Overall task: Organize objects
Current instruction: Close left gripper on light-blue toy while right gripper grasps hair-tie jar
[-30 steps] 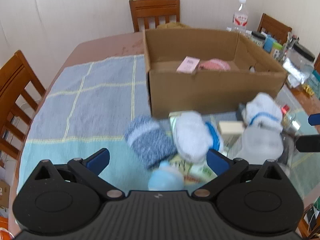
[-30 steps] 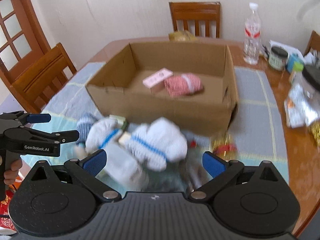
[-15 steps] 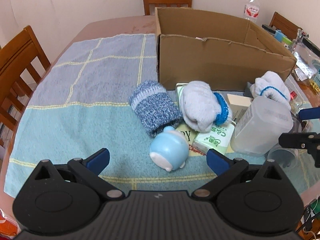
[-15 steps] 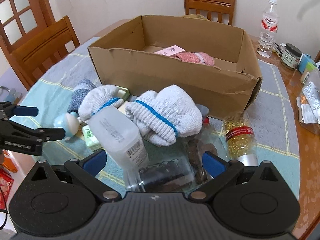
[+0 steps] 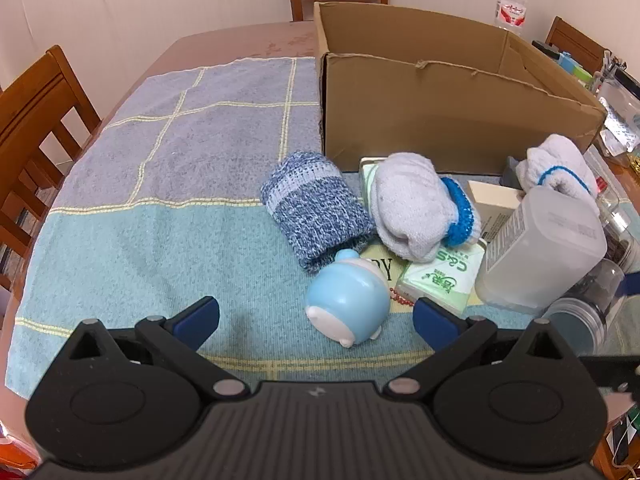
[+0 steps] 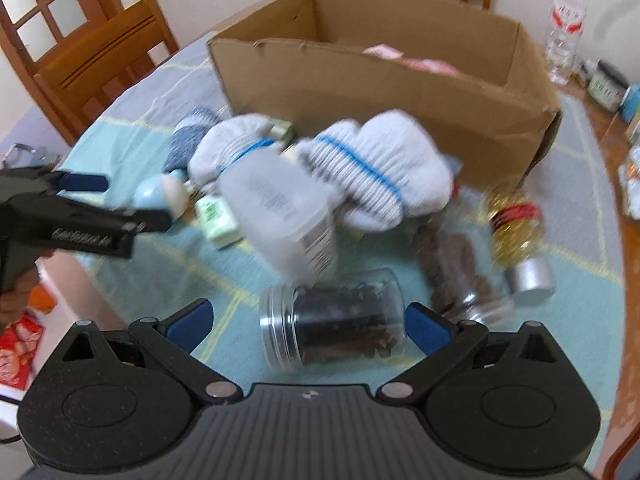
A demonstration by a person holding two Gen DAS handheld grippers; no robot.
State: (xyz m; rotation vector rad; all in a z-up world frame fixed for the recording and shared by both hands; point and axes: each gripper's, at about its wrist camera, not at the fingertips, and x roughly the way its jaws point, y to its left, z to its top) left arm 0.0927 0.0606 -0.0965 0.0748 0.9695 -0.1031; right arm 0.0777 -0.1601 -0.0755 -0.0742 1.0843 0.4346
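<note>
A pile lies in front of an open cardboard box [image 5: 440, 120]. My left gripper [image 5: 316, 320] is open and empty, just short of a light blue round toy [image 5: 348, 304]. Beyond it lie a blue knit sock roll [image 5: 312, 208], a white sock roll [image 5: 412, 204], a green tissue pack [image 5: 440, 280] and a translucent plastic container [image 5: 540, 248]. My right gripper [image 6: 308, 322] is open, its tips either side of a clear jar of dark pieces [image 6: 332, 320] lying on its side. A white blue-striped sock bundle [image 6: 376, 172] lies behind it. The box [image 6: 380, 68] holds pink items.
A jar of yellow capsules [image 6: 516, 224] and another clear jar [image 6: 464, 280] lie to the right. A water bottle [image 6: 564, 28] and small containers stand at the far right table edge. Wooden chairs [image 5: 36, 120] surround the table. A blue checked cloth [image 5: 160, 184] covers the left side.
Both grippers have dropped lower and closer to the pile. The right gripper now frames the clear jar of dark pieces. The left one is nearer the blue toy.
</note>
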